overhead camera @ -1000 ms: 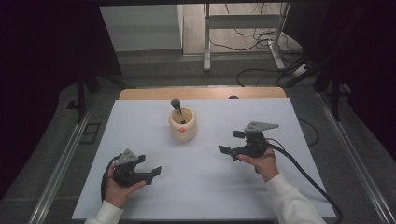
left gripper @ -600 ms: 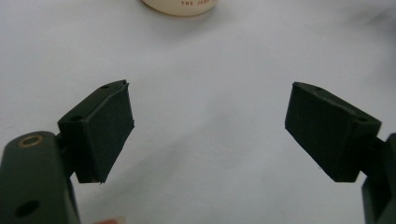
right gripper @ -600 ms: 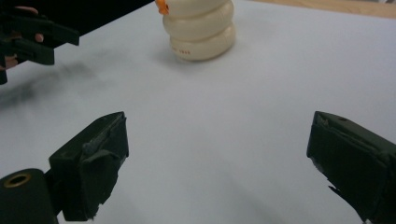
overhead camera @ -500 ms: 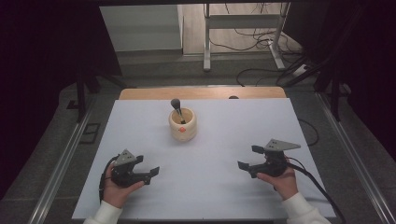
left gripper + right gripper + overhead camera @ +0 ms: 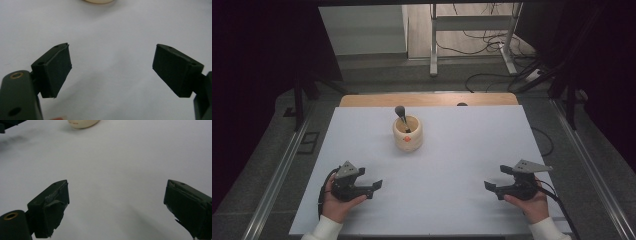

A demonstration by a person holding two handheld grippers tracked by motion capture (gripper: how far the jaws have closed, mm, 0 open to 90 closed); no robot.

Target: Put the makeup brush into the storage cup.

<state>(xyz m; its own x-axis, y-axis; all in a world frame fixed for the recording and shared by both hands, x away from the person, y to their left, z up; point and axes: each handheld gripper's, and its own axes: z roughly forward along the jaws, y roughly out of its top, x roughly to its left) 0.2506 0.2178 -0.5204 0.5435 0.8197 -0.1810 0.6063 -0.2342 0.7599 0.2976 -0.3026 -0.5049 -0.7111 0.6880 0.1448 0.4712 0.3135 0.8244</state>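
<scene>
White sheeting covers the worktop (image 5: 452, 165), and a strip of bare wood is seen along its far edge. A cream-coloured cup (image 5: 407, 133) stands upright near the middle of the far half, and a brush (image 5: 402, 116) with a dark head is propped inside it, its head leaning toward the far left above the rim. An orange mark is seen low on the cup's near side. The left gripper (image 5: 373, 186) is held in the person's left hand at the near left of the worktop, low over the surface and pointed toward the right. Its jaws are spread wide in the left gripper view (image 5: 111, 67), with nothing between them but white surface, and the base of the cup is caught at the top edge of that view (image 5: 98, 1). The right gripper (image 5: 493, 187) is held in the right hand at the near right, pointed toward the left, with its grey plate on top. Its jaws are likewise spread wide in the right gripper view (image 5: 116, 205) and hold nothing; the cup's lower part is seen at the upper left there (image 5: 82, 123). Both grippers are well apart from the cup and from each other. White sleeves are seen at the near edge.
</scene>
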